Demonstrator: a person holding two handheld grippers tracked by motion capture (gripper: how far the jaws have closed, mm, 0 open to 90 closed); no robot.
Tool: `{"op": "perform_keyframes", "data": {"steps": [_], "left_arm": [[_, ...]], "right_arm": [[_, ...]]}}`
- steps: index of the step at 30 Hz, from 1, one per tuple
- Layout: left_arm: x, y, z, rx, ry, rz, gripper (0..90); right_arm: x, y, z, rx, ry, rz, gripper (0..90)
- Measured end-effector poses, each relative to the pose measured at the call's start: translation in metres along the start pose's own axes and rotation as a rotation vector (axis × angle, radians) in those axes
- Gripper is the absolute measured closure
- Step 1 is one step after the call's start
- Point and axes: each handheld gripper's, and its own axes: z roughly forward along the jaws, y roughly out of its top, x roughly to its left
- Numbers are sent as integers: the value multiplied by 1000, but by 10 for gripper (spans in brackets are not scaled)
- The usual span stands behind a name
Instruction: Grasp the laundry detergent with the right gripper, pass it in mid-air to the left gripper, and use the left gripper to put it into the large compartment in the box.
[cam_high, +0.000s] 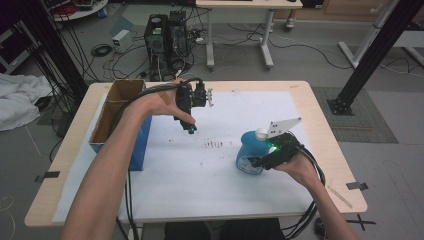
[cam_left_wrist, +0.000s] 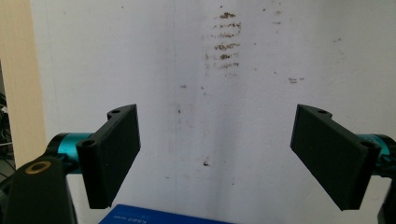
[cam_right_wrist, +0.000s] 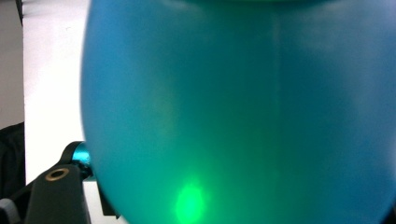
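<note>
A round blue bottle (cam_high: 246, 152) with a white cap (cam_high: 261, 133) stands on the white sheet at the table's right. My right gripper (cam_high: 256, 162) reaches it from the right, its jaws on either side of the bottle's belly. In the right gripper view the blue bottle (cam_right_wrist: 233, 116) sits very close, with one black finger (cam_right_wrist: 106, 207) tucked against its left side. My left gripper (cam_high: 191, 129) hangs above the sheet left of centre, pointing down. Its jaws (cam_left_wrist: 217, 158) stand wide open with nothing between them.
An open cardboard box (cam_high: 117, 100) with a blue side (cam_high: 142, 142) stands at the table's left, and its blue edge (cam_left_wrist: 154, 217) lies just below the left jaws. Brown smudges (cam_high: 214, 144) mark the white sheet (cam_high: 200, 180) between the grippers. Cables trail off the front edge.
</note>
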Motion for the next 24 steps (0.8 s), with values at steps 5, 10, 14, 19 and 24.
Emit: {"op": "perform_keyframes", "data": {"steps": [5,10,14,19,24], "left_arm": [[0,0,1,4,-1,2,160],[1,1,1,6,-1,6,160],[0,1,2,2,-2,2,160],[0,1,3,4,-6,5,160],[0,2,2,-2,-4,8,160]], "right_arm": [[0,-1,0,-4,8,-3,238],[-1,-2,0,-7,10,-3,251],[0,-2,-1,-18,11,-4,272],[0,-2,0,-17,14,-7,287],[0,-2,0,-24,8,-16,323]]}}
